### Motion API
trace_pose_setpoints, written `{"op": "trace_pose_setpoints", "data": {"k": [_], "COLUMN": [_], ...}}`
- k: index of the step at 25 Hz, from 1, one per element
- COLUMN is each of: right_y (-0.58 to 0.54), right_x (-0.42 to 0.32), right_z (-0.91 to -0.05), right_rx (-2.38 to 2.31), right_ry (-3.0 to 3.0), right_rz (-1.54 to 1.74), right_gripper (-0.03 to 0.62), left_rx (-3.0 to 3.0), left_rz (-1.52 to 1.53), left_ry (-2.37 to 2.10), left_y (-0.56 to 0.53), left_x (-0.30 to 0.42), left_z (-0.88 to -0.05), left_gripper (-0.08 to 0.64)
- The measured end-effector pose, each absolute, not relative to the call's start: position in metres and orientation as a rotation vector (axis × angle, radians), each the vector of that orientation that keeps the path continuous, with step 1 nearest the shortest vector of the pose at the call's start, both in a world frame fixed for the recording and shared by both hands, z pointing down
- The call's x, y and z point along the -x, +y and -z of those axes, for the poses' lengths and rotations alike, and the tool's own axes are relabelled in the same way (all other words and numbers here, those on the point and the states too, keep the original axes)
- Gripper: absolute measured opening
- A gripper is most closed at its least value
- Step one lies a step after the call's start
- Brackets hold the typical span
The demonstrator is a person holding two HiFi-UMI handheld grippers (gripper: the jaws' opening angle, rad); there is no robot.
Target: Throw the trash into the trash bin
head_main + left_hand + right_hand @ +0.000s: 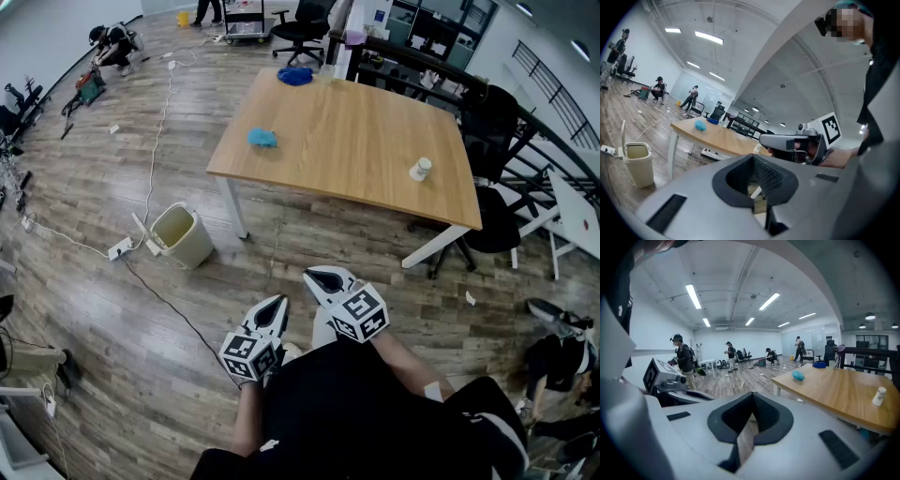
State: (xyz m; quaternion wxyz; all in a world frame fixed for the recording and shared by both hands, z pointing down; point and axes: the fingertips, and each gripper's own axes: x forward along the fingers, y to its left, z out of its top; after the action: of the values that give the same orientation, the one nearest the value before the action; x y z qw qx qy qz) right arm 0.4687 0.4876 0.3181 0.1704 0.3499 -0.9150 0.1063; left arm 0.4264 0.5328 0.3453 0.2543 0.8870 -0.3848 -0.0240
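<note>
The wooden tabletop (356, 141) fills the upper middle of the head view, and the beige trash bin (184, 236) stands on the floor to the left of its near-left leg. At lower centre, the left gripper (277, 302) and right gripper (317, 276) both have their jaws closed on nothing. A blue crumpled wad (262, 138) lies on the tabletop's left part, and a small white cup (421, 169) lies near its right edge

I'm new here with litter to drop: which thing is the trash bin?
Start at the big wooden table. On the floor beside its front left leg stands the trash bin. It is the only open beige container there, with a white power strip and cables nearby.
</note>
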Motion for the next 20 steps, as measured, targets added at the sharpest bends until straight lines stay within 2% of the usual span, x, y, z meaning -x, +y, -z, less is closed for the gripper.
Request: {"op": "trace_pose_setpoints", "data": {"k": [8, 20], "right_y": [0.406, 0.197], "right_x": [-0.502, -0.400], "right_z": [-0.344, -0.345], "right_rx": [-1.251, -1.002], "right_ry": [-2.467, -2.626], "right_rz": [-0.520, -0.493], "right_gripper": [-0.008, -0.009], "left_rx": [-2.389, -2.442], "left_rz": [0.035, -0.189], "left_ry": [-1.050, -1.107], "left_y": [0.482, 0.288], "left_x": [-0.416, -0.368], "left_z": [-0.353, -0.355], "left_gripper": [-0.002, -0.002]}}
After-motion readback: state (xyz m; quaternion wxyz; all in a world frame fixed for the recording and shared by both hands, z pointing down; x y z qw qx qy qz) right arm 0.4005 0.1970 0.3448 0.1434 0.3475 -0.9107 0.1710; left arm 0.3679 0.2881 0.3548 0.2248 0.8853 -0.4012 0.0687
